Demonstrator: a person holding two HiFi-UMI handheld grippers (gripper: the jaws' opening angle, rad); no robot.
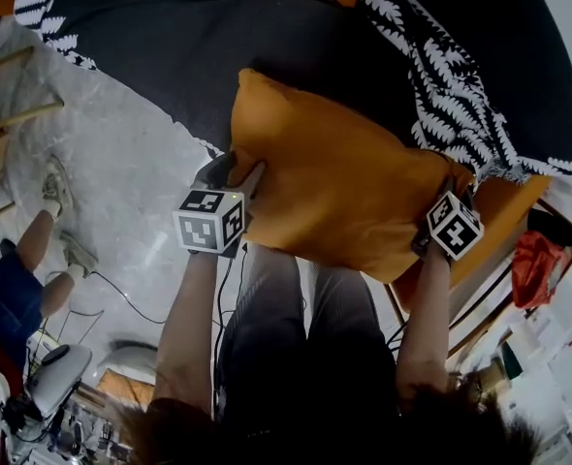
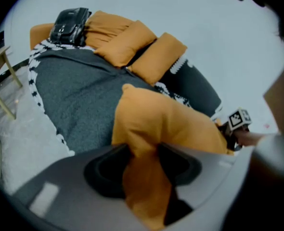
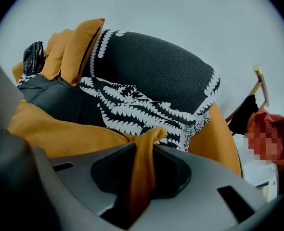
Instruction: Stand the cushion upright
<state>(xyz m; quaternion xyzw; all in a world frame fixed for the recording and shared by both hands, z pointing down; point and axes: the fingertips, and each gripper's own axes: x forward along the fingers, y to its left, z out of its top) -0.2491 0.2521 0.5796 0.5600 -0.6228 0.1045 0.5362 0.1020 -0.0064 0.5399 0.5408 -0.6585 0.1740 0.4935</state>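
The orange cushion [image 1: 344,182] hangs between my two grippers over the sofa's black throw [image 1: 199,37]. My left gripper [image 1: 236,175] is shut on its left edge; in the left gripper view a fold of orange fabric [image 2: 141,177] fills the gap between the jaws of this gripper [image 2: 142,157]. On the cushion's right corner my right gripper [image 1: 451,200] is shut too. The right gripper view shows that corner [image 3: 143,167] pinched in its gripper [image 3: 143,161]. The cushion [image 2: 166,124] leans tilted, its lower edge toward me.
An orange sofa [image 3: 214,129] carries a black throw with white leaf pattern [image 3: 147,71], two more orange cushions [image 2: 137,47] and a black bag [image 2: 70,23]. A wooden chair [image 1: 10,95] and someone's legs [image 1: 34,250] are at left, a red bag [image 1: 538,260] at right.
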